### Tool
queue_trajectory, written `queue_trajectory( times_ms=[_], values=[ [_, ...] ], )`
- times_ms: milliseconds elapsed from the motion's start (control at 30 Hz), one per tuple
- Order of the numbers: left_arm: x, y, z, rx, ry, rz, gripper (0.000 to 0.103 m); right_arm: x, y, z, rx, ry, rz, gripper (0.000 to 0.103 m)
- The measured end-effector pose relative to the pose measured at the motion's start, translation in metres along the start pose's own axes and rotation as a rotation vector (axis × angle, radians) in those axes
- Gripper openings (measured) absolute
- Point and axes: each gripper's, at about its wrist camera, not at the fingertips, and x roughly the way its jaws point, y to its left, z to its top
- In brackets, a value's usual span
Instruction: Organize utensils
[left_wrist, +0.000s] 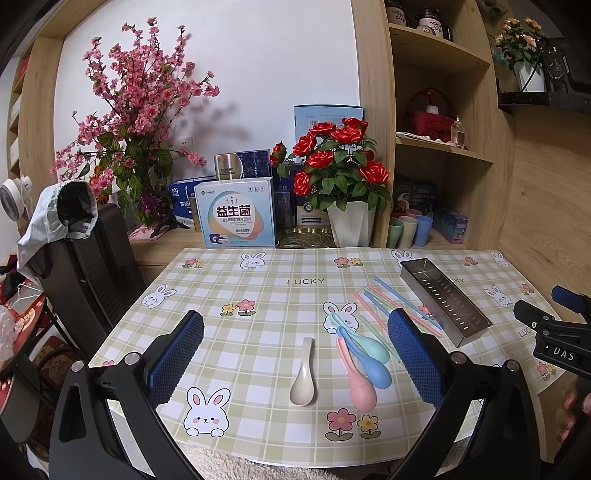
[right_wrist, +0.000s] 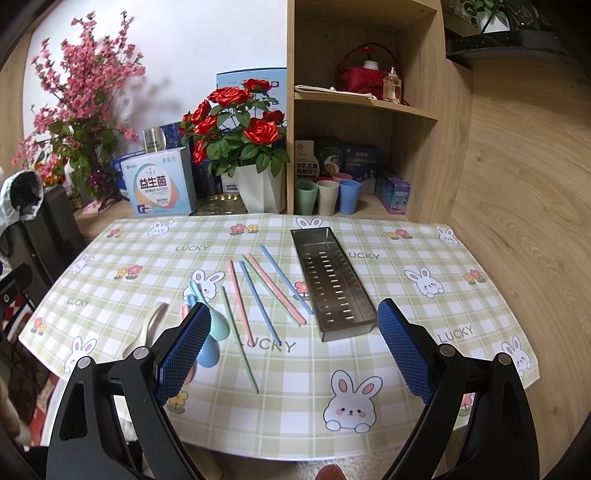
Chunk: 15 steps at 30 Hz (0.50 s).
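while both the left tongs (left_wrist: 295, 354) and right tongs (right_wrist: 293, 347) are held spread and empty, spoons (left_wrist: 364, 363) and chopsticks (right_wrist: 258, 291) are seen mid-frame on the checked tabletop (right_wrist: 406, 295), left of a steel tray (right_wrist: 332, 284); wooden shelves (right_wrist: 369, 103) are seen upper right.

Right view: left finger pad (right_wrist: 183, 349) covers pink spoon (right_wrist: 183, 312) and blue spoon bowl (right_wrist: 207, 355). Left view: right finger pad (left_wrist: 415, 356) hides chopstick (left_wrist: 406, 301) ends. Shelf box (right_wrist: 360, 158) print too small.
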Motion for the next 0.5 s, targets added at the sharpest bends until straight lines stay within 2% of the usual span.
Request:
queue_trajectory(
  times_ms=[500],
  values=[
    [0.0023, 0.0007, -0.0008, 0.001, 0.013, 0.006, 0.098, 0.0004, 0.0003, -0.0007, 0.0, 0.002, -0.001, 0.089]
  ],
)
